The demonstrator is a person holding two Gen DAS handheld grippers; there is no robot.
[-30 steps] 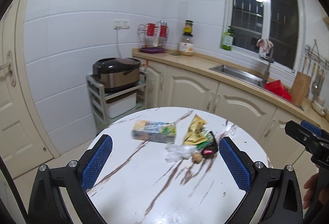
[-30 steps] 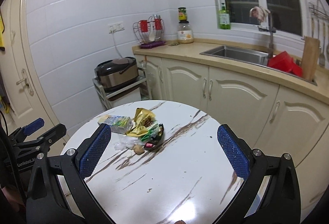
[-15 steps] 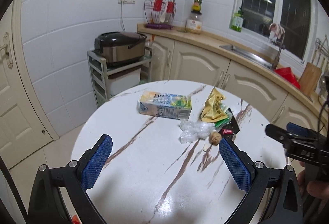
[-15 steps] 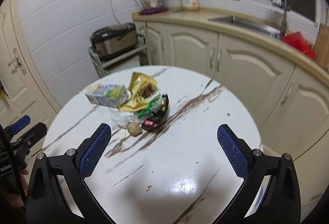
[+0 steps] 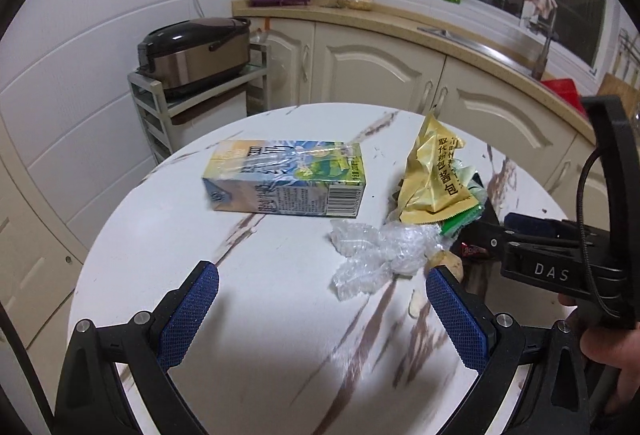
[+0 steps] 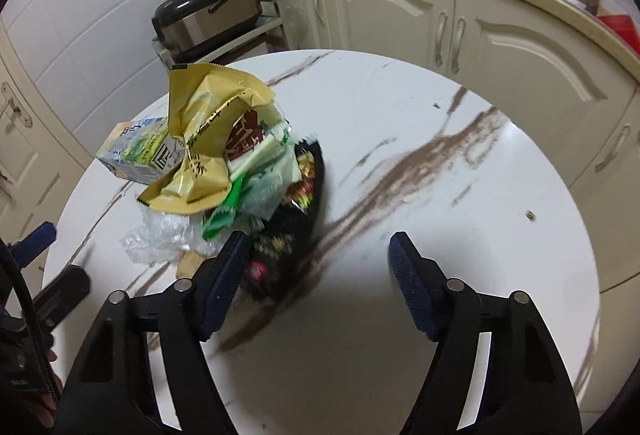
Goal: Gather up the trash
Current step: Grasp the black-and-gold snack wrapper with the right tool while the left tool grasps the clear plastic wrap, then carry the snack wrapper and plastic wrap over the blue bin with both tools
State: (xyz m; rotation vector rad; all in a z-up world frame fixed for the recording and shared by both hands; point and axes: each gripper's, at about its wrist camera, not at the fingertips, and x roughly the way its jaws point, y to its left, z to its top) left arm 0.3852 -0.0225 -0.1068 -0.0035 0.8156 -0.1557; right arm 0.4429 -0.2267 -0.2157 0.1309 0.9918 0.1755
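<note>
With nothing held, the right gripper (image 6: pixel 320 267) (jaws just narrowing, partly open) should straddle the black wrapper (image 6: pixel 292 235) squarely before pinching, while the left gripper (image 5: pixel 320 299) waits wide and empty.

White capital letters "DAS" are read on the black body of the right gripper (image 5: pixel 552 267), at the right edge of the left wrist view. On the yellow sachet (image 5: pixel 434 171), right of the carton, black Chinese characters are printed in columns; "酱包" is made out in the larger column, and "取代粉包" beside it, less surely. A barcode and blocks of small print are seen on the near side face of the drink carton (image 5: pixel 286 177), but the digits and words are too small and blurred to be read. Red print on the dark wrapper (image 6: pixel 292 247) cannot be read either.
</note>
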